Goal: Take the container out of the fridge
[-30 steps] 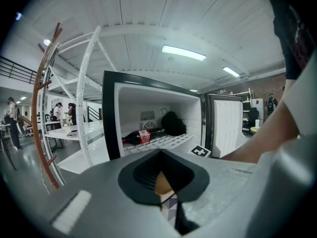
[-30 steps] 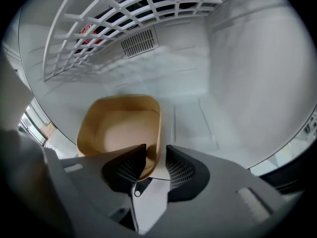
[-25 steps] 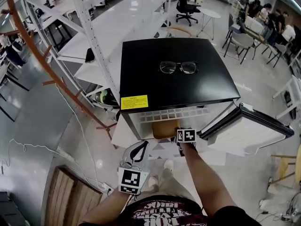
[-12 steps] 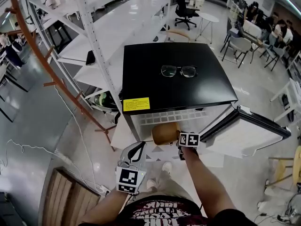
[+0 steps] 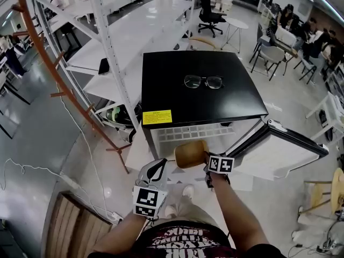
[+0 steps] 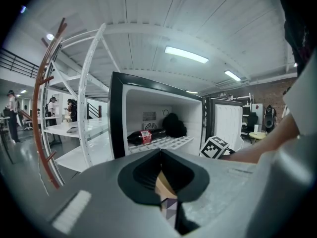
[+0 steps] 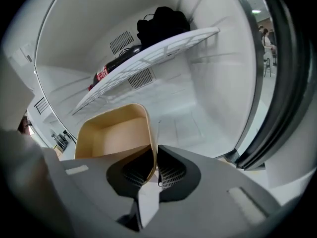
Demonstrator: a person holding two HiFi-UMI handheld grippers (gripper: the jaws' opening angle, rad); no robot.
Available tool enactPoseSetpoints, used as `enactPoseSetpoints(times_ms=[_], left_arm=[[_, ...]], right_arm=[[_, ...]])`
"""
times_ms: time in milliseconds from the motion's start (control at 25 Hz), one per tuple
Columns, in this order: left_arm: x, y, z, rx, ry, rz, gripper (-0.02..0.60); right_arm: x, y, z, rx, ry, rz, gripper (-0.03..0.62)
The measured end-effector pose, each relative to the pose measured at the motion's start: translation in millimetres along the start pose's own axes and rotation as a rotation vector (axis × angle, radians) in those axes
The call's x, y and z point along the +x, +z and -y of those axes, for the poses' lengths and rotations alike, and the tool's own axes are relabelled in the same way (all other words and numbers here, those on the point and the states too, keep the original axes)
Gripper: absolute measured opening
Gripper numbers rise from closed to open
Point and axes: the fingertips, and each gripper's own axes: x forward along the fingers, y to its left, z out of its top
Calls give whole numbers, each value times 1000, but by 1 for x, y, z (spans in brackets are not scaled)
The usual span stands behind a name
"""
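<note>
The step in hand looks like drawing the container (image 7: 116,133) clear of the fridge (image 7: 208,83) by one wall. The right gripper (image 7: 154,158) has its jaws nearly together. They have just been closing, and they now pinch the container's near right wall, one pad inside and one outside. The open, empty-looking box stretches ahead and to the left of the jaws. It hangs from that single thin wall, so it may sag or twist.

To do this well, I judge the grip should stay firm, the box level, and the pull straight back toward the body. That path runs below the wire shelf (image 7: 148,58), which sits above and beyond the jaws, and away from the open door (image 5: 279,155) on the right. In the head view the container sits just ahead of the right jaws, at the fridge mouth.

The left gripper (image 6: 161,182) has its jaws together on nothing. It hangs short of the opening and could steady the box's free side.
</note>
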Motion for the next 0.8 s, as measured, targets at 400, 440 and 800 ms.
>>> enactPoseSetpoints(times_ms=[400,440,800], left_arm=[[7,-5,14,-16,-86,-47,68],[9,-5,17,-16,-97,-52,72],[22,-12,42,-6,-179,-121,132]], right_arm=[[-51,15,-17,19,18,118,51],[-56,17,-18,31,24,132,51],[-100,48,-52,-28,63,248,49]])
